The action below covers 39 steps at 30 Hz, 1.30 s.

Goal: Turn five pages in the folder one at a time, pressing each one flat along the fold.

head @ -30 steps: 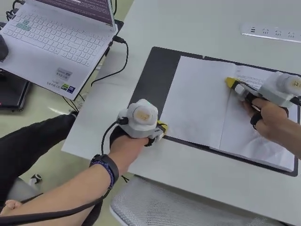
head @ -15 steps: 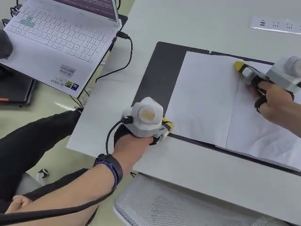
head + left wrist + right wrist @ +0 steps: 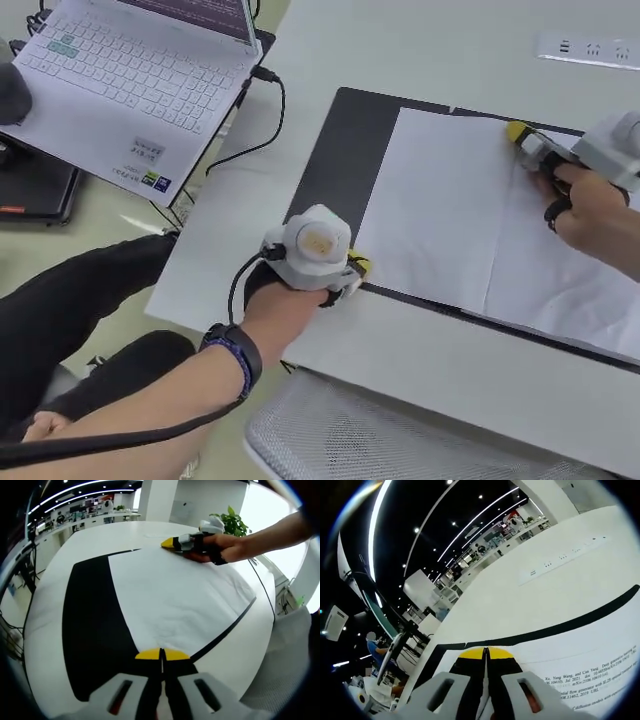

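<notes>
So — right gripper (image 3: 517,132) atop folder (image 3: 340,165) fold.

Black folder (image 3: 335,160) under plain white pages (image 3: 430,215) mid-frame, yellow tips on the white left gripper (image 3: 355,268) and right gripper (image 3: 516,131), off-white table (image 3: 400,50), silver laptop (image 3: 130,90) upper left, white power strip (image 3: 590,48) upper right.

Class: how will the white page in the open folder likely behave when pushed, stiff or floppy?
Probably floppy: the page lies thin and flat against the folder. Held at the fold near the right tongs, it would likely buckle, not slide.
</notes>
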{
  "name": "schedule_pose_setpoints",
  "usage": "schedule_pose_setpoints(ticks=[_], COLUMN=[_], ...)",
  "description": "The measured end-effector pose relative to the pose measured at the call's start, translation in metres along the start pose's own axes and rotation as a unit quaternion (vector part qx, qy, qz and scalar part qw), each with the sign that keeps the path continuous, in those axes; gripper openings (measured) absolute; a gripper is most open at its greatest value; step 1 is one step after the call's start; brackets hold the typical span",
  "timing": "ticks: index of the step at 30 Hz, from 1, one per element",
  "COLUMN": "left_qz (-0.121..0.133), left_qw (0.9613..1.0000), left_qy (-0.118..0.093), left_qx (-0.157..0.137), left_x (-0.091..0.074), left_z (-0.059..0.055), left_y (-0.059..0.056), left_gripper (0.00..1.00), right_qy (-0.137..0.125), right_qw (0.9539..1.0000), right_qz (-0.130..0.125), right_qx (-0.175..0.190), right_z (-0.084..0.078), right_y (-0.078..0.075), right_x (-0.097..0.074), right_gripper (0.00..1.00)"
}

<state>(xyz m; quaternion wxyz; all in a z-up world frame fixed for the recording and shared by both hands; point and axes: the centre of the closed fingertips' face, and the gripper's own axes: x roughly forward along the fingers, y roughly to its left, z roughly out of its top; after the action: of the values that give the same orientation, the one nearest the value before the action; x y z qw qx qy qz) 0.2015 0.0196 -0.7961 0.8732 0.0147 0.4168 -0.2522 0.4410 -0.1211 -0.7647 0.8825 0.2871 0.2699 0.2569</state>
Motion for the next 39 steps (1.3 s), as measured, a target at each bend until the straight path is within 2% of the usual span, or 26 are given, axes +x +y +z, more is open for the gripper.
schedule_pose_setpoints(ticks=[3,8,12,14,20,24,30,39], left_qz=[-0.001,-0.004,-0.005,-0.005,-0.006,-0.006,-0.004,-0.011], left_qw=[1.0000,1.0000,1.0000,1.0000,0.9999,0.9999,0.9999,0.9999], left_qy=[0.000,0.000,0.000,0.000,0.000,-0.001,-0.005,-0.004], left_qx=[0.003,0.007,0.008,0.008,0.011,0.011,0.010,0.011], left_x=[0.000,0.000,-0.001,-0.001,-0.002,-0.003,-0.002,-0.002], left_z=[0.000,0.000,0.000,0.000,0.000,0.000,0.000,0.000], left_y=[0.000,-0.001,-0.001,-0.001,-0.002,-0.002,-0.001,-0.002], left_gripper=[0.00,0.00,0.00,0.00,0.00,0.00,0.00,0.00], right_qy=[0.008,0.014,0.016,0.015,0.029,0.028,0.025,0.042], right_qw=[0.9999,0.9997,0.9994,0.9993,0.9980,0.9972,0.9968,0.9940], right_qz=[0.009,0.019,0.029,0.035,0.055,0.068,0.075,0.099], right_qx=[-0.008,-0.011,-0.010,-0.005,-0.009,-0.011,-0.007,-0.021], right_z=[-0.005,-0.010,-0.016,-0.018,-0.034,-0.040,-0.050,-0.069], right_y=[0.006,0.007,0.007,0.002,0.028,0.021,0.032,0.046], right_x=[-0.005,-0.010,-0.014,-0.015,-0.036,-0.038,-0.053,-0.073], right_gripper=[0.00,0.00,0.00,0.00,0.00,0.00,0.00,0.00])
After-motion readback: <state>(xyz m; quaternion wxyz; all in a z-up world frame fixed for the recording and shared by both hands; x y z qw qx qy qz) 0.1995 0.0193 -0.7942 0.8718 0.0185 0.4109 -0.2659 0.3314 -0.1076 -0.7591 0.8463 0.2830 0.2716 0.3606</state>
